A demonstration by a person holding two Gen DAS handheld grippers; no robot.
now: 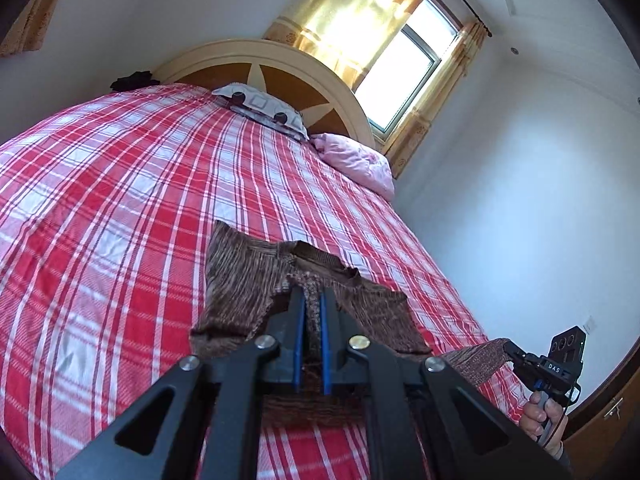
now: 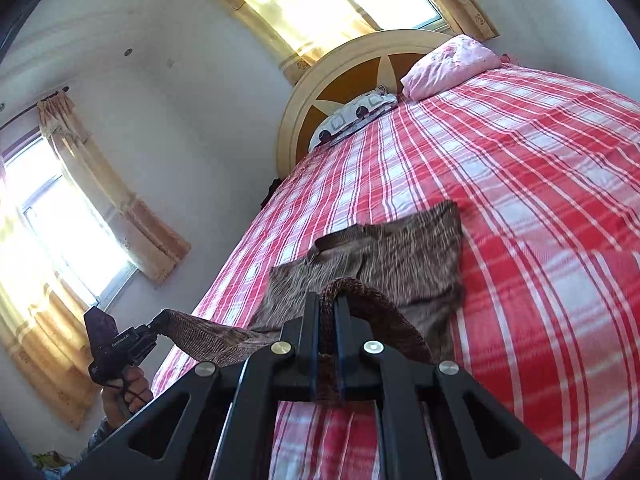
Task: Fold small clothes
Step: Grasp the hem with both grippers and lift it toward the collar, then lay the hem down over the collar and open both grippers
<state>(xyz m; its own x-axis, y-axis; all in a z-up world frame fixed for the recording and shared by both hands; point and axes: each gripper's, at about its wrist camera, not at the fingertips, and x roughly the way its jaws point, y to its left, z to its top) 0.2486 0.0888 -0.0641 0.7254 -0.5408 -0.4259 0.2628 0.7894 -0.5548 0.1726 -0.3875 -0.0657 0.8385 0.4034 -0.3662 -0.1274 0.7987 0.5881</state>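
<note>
brown sweater (image 1: 240, 280) hem lifted, both claws clamped

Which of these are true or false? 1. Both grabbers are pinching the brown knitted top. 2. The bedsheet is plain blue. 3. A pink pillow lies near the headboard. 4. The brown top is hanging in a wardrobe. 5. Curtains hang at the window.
1. True: the left gripper and the right gripper are each shut on the brown knitted top.
2. False: the bedsheet is red and white plaid.
3. True: the pink pillow lies by the headboard.
4. False: it lies partly on the bed, its near edge lifted.
5. True: yellow curtains hang at the window.
</note>
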